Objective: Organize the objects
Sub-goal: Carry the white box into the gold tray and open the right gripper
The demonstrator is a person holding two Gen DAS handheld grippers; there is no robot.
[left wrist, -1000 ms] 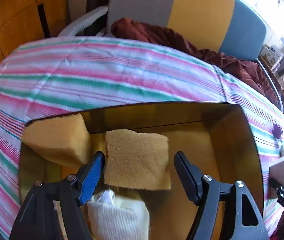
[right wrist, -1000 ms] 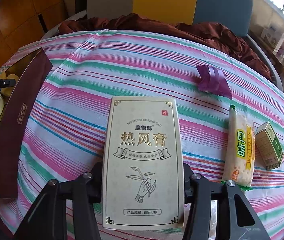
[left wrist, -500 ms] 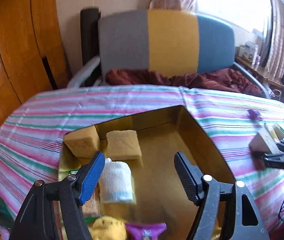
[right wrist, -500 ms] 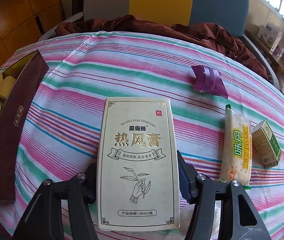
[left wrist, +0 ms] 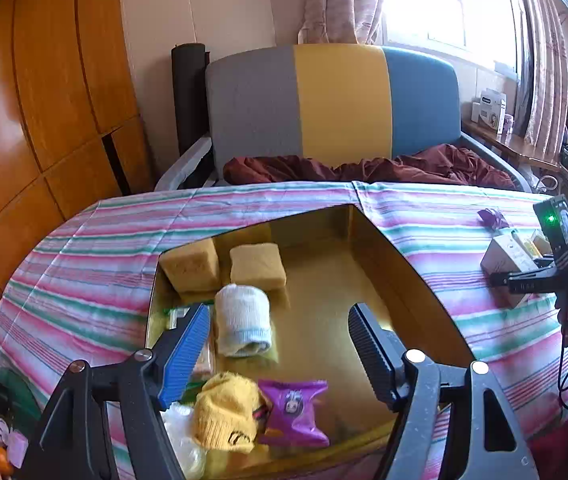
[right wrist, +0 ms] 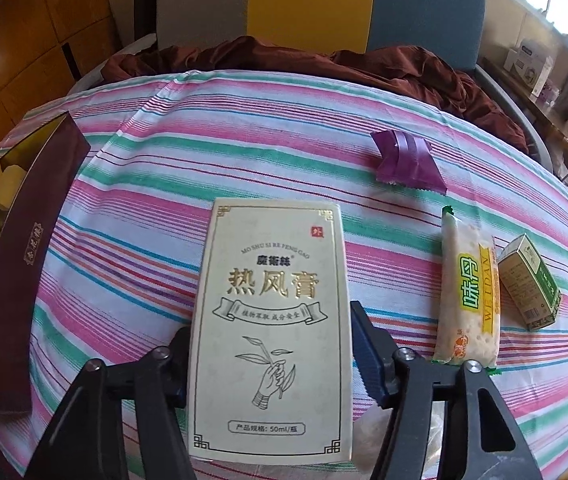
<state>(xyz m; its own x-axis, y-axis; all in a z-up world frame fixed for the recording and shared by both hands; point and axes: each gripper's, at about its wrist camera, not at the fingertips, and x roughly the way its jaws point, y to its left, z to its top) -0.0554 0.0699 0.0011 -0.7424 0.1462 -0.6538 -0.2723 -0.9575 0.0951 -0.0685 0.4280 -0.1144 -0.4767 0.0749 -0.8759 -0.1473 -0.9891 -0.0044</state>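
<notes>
Pulled back above the gold-lined cardboard box (left wrist: 403,276), the left gripper (left wrist: 280,344) has its fingers apart, while the right gripper (right wrist: 272,344) stays clamped on the cream rectangular carton (right wrist: 272,320) at lower centre.

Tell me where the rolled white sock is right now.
The rolled white sock lies in the gold-lined box, left half, just in front of two yellow sponges.

Tablecloth (right wrist: 244,152) — pink-green stripes.
</notes>
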